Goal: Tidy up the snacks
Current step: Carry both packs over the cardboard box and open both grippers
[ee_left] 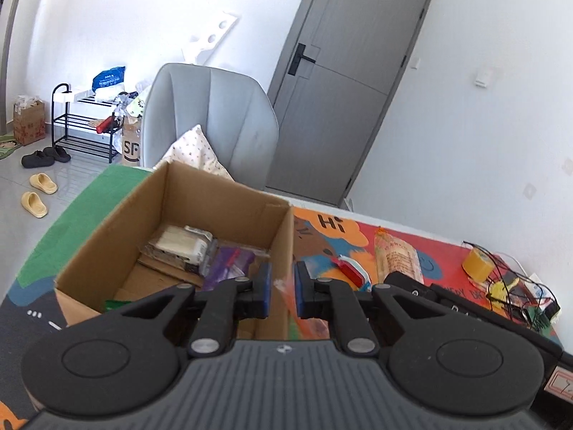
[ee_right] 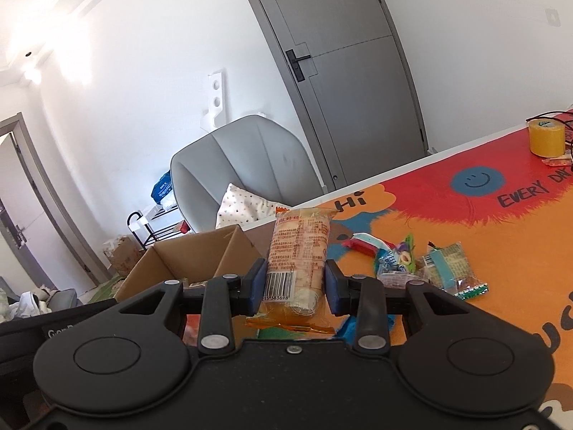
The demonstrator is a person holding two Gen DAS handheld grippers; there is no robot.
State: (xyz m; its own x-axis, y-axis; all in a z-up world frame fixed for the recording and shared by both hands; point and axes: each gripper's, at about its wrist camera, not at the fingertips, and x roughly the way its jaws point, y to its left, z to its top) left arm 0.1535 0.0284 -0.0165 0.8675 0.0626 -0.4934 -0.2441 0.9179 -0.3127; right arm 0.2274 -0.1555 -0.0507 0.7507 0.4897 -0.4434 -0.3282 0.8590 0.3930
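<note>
The right gripper [ee_right: 294,286] was clamped on an orange cracker pack [ee_right: 299,251], pads pressed to both its sides near the barcode end, the pack standing nearly upright and lifted clear of the mat [ee_right: 447,222]. From the left wrist view the same pack [ee_left: 395,259] showed just right of the box [ee_left: 222,193], with the right tool's black body below it.

The left gripper [ee_left: 283,286] hung at the box's right wall, its blue pads a narrow gap apart. An orange wrapper edge [ee_left: 286,295] showed in that gap, but whether the pads pinched it or merely framed it, I could not tell.

The box already held several packets — a pale wrapped one [ee_left: 182,247] and a purple one [ee_left: 229,265] among them. More snacks lay loose on the mat [ee_right: 429,268], well to the right of the box.

The step in hand appeared to be the carry — pack grasped, box not yet reached. The next move would call for swinging the pack left over the cardboard rim, clearing the wall and the left tool, then opening the jaws above a bare patch of the box floor.
</note>
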